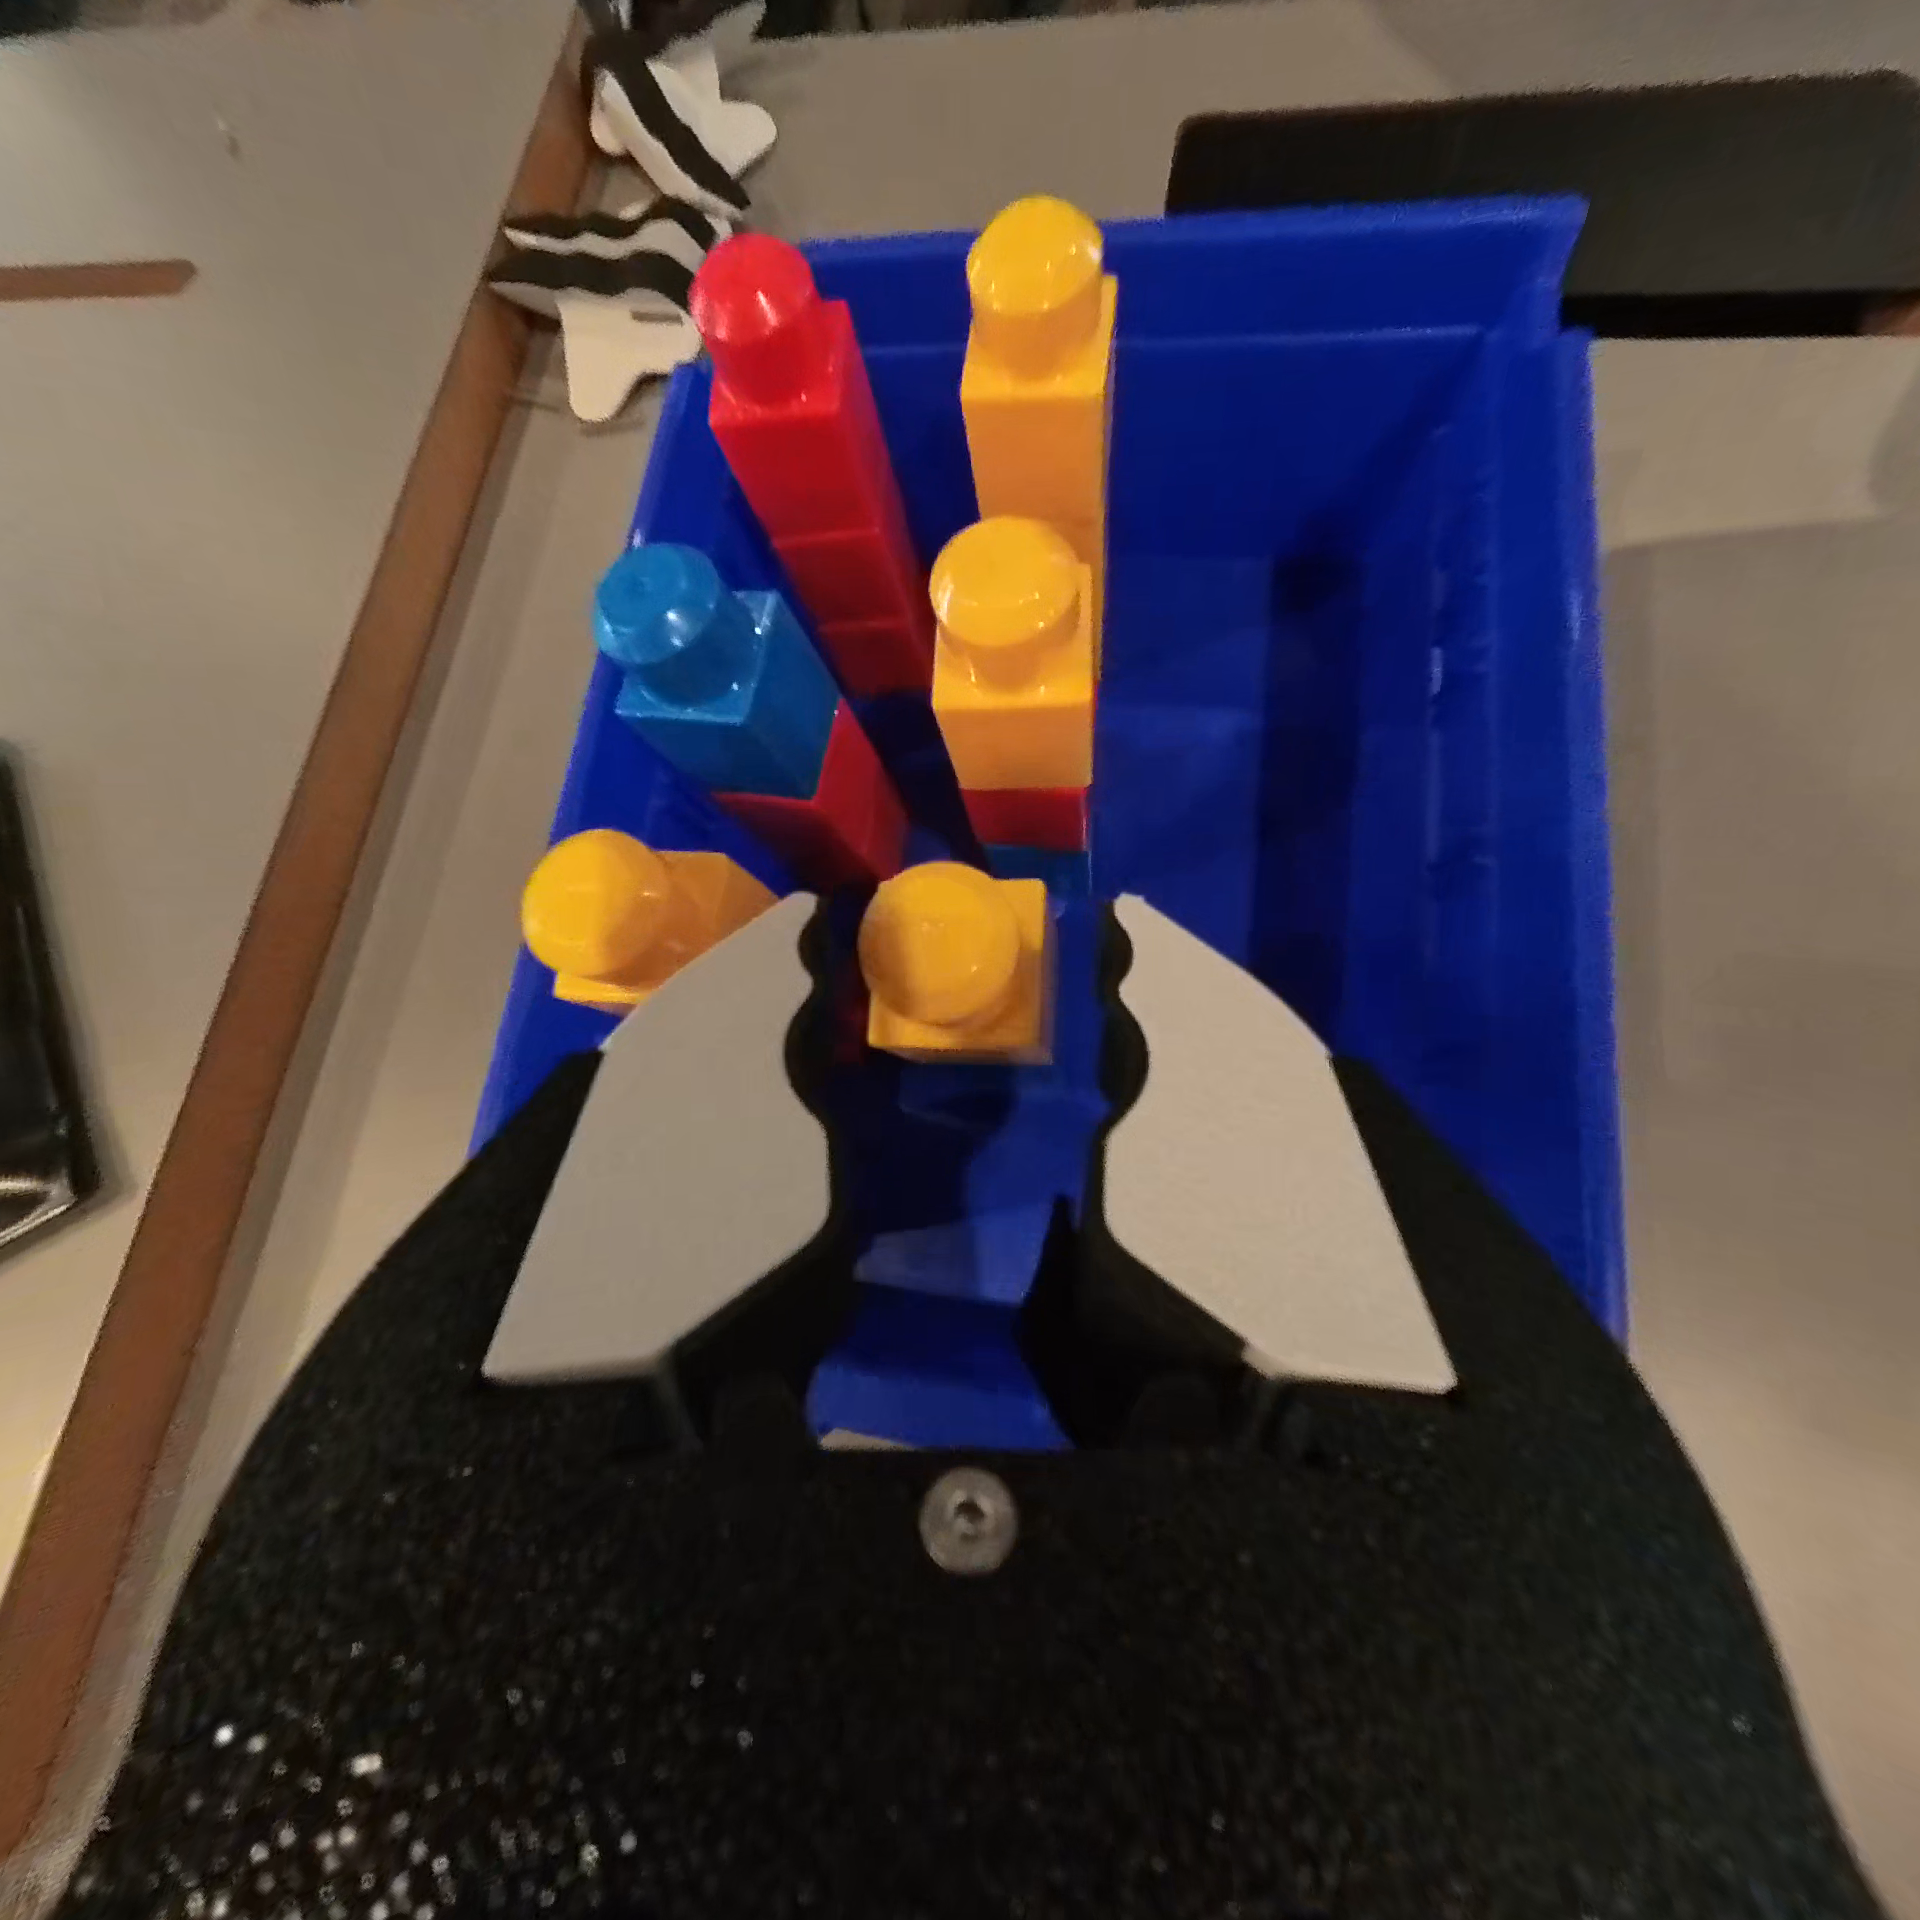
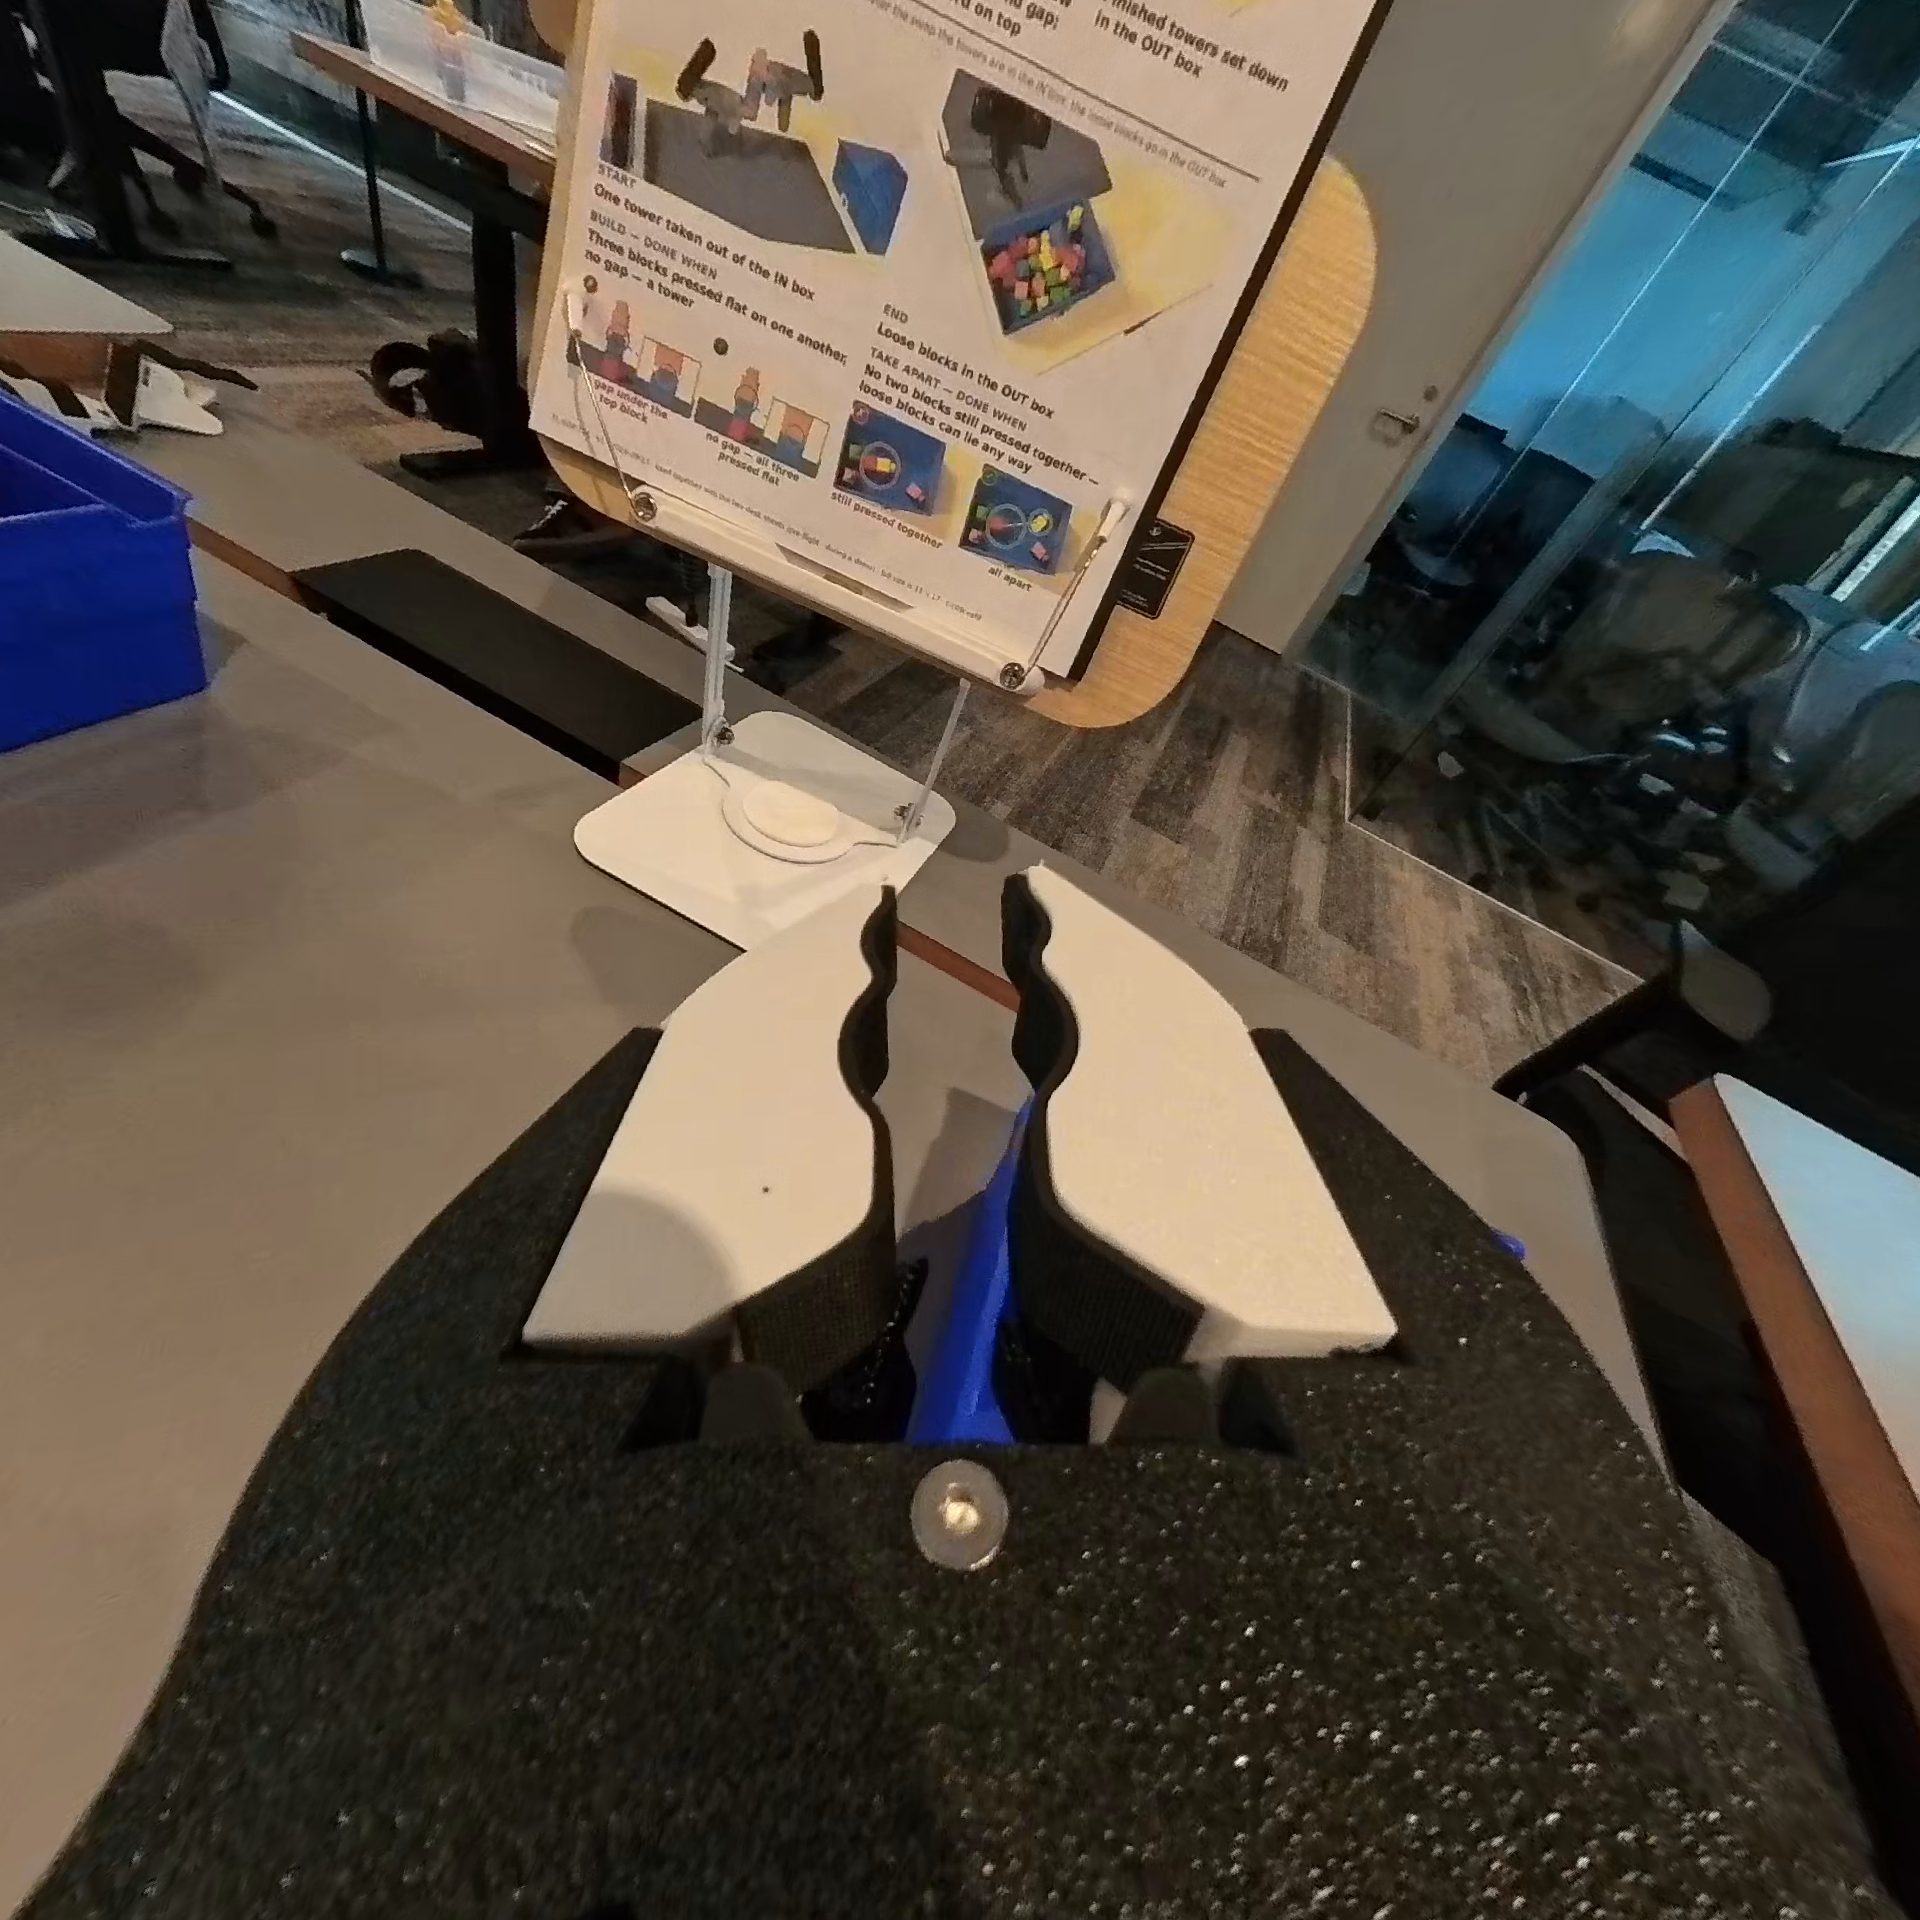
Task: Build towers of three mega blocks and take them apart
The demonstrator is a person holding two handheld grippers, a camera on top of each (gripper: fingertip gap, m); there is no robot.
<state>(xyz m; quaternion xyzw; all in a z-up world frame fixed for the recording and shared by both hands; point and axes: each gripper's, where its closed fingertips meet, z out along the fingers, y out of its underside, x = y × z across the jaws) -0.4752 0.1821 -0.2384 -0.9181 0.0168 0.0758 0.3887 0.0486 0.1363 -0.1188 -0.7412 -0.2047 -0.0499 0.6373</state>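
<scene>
The left claw [image 1: 961,914] hangs spread over a blue bin [image 1: 1351,727], a yellow-topped tower [image 1: 951,961] between its fingers, untouched; five more towers stand just beyond. The right claw [image 2: 940,904] is parted, gripping nothing, above the grey surface [image 2: 260,1039]; ahead stands a printed instruction sheet [image 2: 883,312] on a white stand [image 2: 764,831].

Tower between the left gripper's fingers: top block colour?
Yellow. The tower stands in the blue bin; clearest in the left wrist view.
</scene>
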